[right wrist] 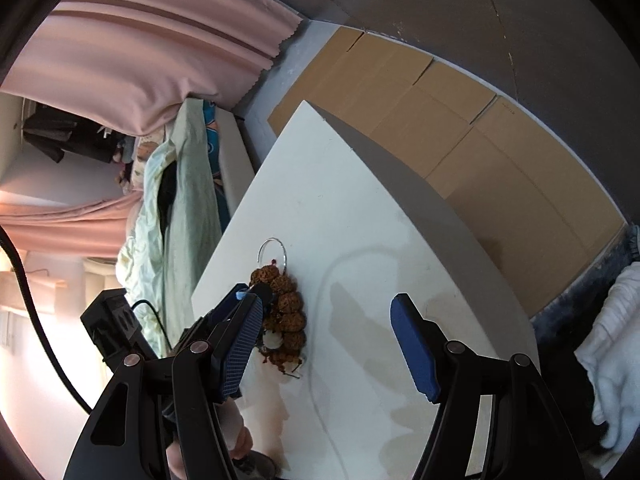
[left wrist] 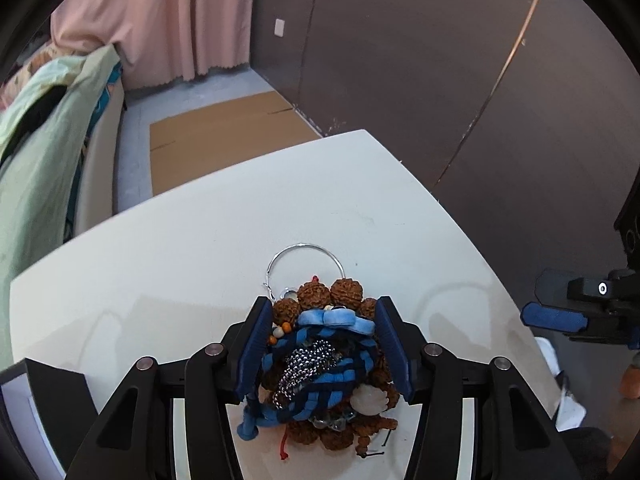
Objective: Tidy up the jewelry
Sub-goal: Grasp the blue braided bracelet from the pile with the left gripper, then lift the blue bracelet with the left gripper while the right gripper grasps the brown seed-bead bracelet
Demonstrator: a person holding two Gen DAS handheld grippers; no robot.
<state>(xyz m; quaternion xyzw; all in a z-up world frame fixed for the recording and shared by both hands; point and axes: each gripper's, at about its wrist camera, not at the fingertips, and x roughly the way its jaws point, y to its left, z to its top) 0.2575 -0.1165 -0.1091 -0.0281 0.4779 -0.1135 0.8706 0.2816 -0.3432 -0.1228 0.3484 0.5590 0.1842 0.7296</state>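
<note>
Jewelry (left wrist: 320, 364) lies heaped on the white table (left wrist: 200, 240), nearest the left gripper (left wrist: 320, 344), whose blue pads flank the pile; whether they press it or only bracket it I cannot tell. A blue braided cord (left wrist: 332, 320), a silver chain (left wrist: 308, 360) and brown knobbly beads (left wrist: 344, 292) are tangled together, with a silver hoop (left wrist: 304, 258) lying just beyond. The right gripper (right wrist: 324, 344) hangs spread and empty beside the heap. Probably best to lift slowly, watching for snagged strands, or steady the pile while the right one teases out a single piece. No readable writing anywhere.
</note>
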